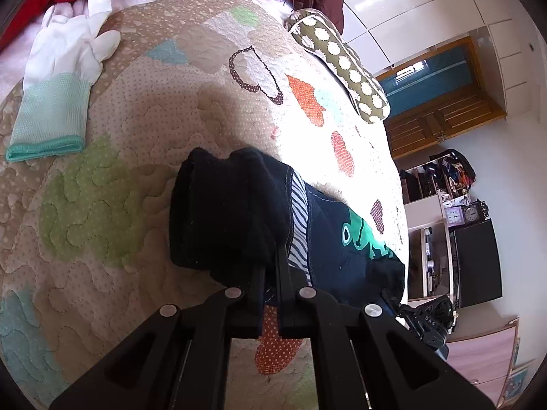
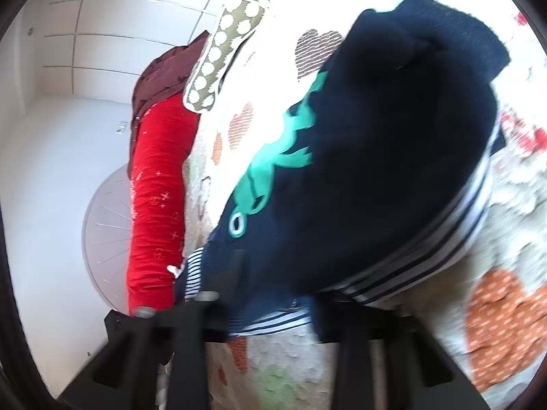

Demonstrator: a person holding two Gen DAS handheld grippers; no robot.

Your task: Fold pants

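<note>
- The left gripper [image 1: 270,273] has its two black fingers drawn close together and clamped on a bunched edge of the pants [image 1: 239,212], which bulge up just ahead of the fingertips.
- The right gripper [image 2: 273,294] appears in a blurred view; dark fabric and a striped band of the pants [image 2: 393,171] drape across its fingers, so whether they are pinched together or apart cannot be told.
- The pants lie on the quilted bedspread [image 1: 102,205], spreading forward and to the right of the left claw, and directly ahead of and over the right claw.
- The cloth looks like a soft, thick navy knit, with a fleecy dark cuff, a white-and-navy striped lining or band, and a green printed figure [image 2: 273,157] on one panel.
- Such fabric will likely be light, limp and not slippery; it should sag between the two holds and crease where it is laid, with nothing fragile about it.
- A sound hold would probably be at the hems or the waistband edge, where the doubled seam gives the fingers something firm to bite.
- Far ahead and to the left of the left claw a white glove [image 1: 65,65] with a mint cuff lies flat on the bedspread, well apart from the pants.
- A dotted olive cushion [image 1: 338,65] rests at the bed's edge ahead to the right, with a red pillow [image 2: 154,205] beyond.
</note>
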